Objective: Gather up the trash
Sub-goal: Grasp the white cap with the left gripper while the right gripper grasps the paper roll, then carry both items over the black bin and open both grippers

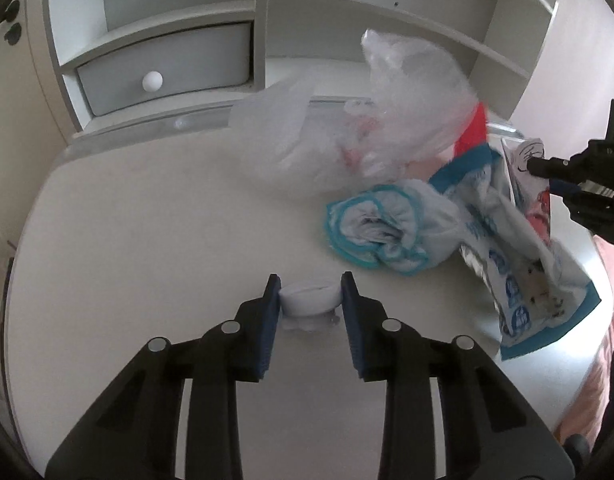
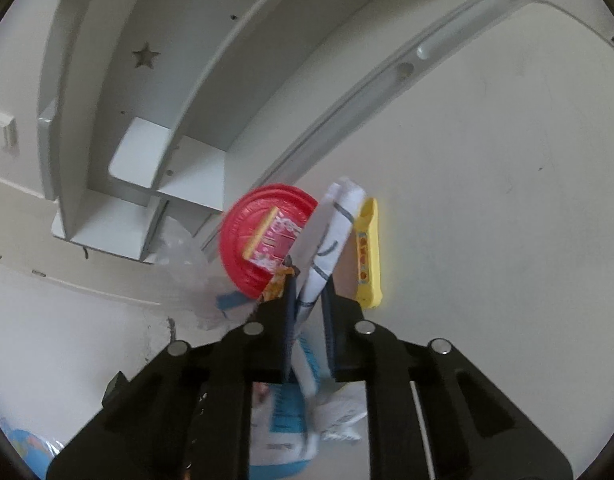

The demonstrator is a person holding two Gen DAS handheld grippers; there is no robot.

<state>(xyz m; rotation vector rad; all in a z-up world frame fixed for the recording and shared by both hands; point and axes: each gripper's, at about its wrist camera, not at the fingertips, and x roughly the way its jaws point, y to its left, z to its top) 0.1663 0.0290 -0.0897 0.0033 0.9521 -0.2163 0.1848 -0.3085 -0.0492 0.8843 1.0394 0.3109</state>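
A: What lies ahead of the left gripper [image 1: 311, 298]?
B: It clamps a crumpled white tissue wad [image 1: 309, 300]; beyond, a clear plastic bag [image 1: 327, 136].
A: The right gripper [image 2: 309, 280]?
B: Clamped on a blue-and-white printed wrapper [image 2: 327, 240], beside a red plastic plate [image 2: 263, 236]. Print unreadable.

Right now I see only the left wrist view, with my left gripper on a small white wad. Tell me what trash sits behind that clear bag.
Observer: A red plate is there, with a pink packet against its face.
Operator: Now check the desk to the right of that plate.
Observer: A yellow wrapper lies on the desk, just past the white-and-blue wrapper.
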